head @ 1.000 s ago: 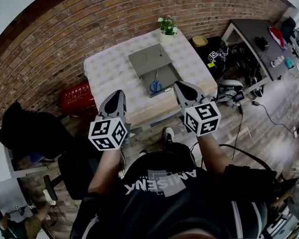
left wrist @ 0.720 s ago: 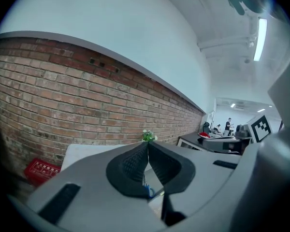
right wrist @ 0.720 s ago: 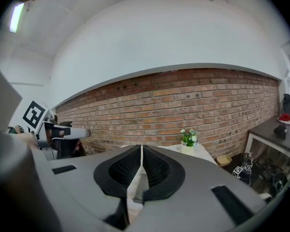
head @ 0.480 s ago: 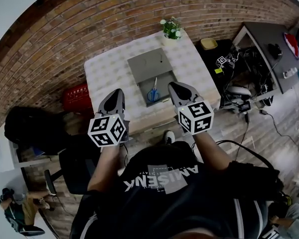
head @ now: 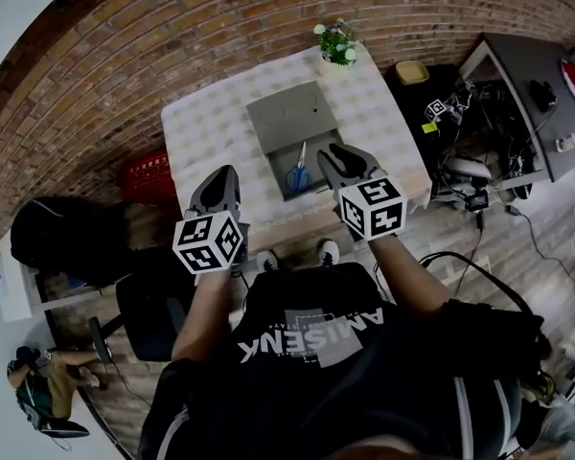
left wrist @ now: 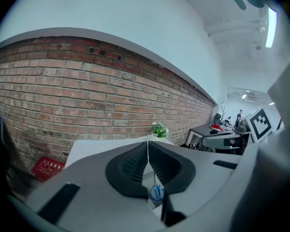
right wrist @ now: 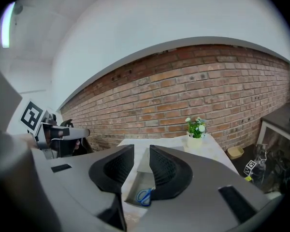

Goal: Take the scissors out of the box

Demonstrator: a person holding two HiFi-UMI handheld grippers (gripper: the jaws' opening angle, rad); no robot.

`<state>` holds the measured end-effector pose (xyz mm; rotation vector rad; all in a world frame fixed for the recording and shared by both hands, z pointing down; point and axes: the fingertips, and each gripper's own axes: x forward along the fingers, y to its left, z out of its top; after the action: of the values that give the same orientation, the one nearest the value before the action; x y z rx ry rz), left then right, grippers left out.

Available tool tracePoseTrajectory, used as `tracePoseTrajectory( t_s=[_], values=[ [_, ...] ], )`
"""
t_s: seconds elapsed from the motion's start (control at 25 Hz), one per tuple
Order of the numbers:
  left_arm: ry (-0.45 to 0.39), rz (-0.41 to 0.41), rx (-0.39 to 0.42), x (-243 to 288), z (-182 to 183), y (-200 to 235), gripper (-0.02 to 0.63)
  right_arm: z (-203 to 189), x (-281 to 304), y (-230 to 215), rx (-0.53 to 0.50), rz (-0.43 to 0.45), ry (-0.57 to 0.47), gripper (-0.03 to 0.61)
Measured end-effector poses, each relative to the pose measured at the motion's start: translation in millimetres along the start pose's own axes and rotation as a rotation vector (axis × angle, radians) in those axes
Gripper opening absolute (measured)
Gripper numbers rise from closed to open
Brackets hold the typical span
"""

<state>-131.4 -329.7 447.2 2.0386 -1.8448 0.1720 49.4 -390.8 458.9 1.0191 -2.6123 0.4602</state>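
Observation:
The blue-handled scissors [head: 298, 173] lie in the grey box's open tray [head: 280, 166], whose lid [head: 289, 118] leans back on the checked table [head: 206, 127]. My right gripper [head: 332, 153] hovers just right of the tray near the table's front edge; its jaws have just been opening and nothing is between them. In the right gripper view the scissors [right wrist: 145, 195] show below the gap of the right gripper [right wrist: 141, 151]. My left gripper [head: 224, 174] is shut and empty, left of the box. The left gripper view shows the left gripper [left wrist: 148, 146] and the scissors [left wrist: 157, 192] beyond its pads.
A potted plant [head: 336, 41] stands at the table's far corner. A red crate [head: 149, 175] sits on the floor to the left by a black chair [head: 62, 242]. A cluttered desk [head: 527, 75] and cables fill the right side. A brick wall runs behind.
Both grippers have moved forward and down toward the table's front edge. The right gripper's jaws have parted; the left stays shut.

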Motion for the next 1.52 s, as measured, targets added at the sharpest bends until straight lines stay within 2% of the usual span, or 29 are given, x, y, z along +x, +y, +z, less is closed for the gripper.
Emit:
tracePoseTrajectory(
  t_s=[0.28,0.44,0.56,0.88,1.08,1.52],
  values=[
    [0.062,-0.019,-0.029,20.1,-22.0,32.6,0.014,-28.7,38.1,-1.7,0.047,-0.063,0.098,0.134],
    [0.121,-0.055,-0.051,28.9,-39.9,44.7,0.014,-53.8,58.2,2.2,0.13,-0.093,0.153,0.152],
    [0.153,-0.052,-0.066,32.4,-52.1,56.7,0.014,-69.4,70.2,5.4,0.181,-0.116,0.18,0.16],
    [0.242,-0.06,-0.118,47.8,-83.2,80.8,0.014,-105.2,97.1,9.3,0.226,-0.177,0.277,0.163],
    [0.301,-0.063,-0.124,59.6,-104.8,90.8,0.014,-130.0,109.9,12.4,0.279,-0.207,0.323,0.181],
    [0.414,-0.128,-0.154,81.2,-143.4,97.9,0.019,-180.5,127.1,4.1,0.326,-0.319,0.446,0.198]
  ],
)
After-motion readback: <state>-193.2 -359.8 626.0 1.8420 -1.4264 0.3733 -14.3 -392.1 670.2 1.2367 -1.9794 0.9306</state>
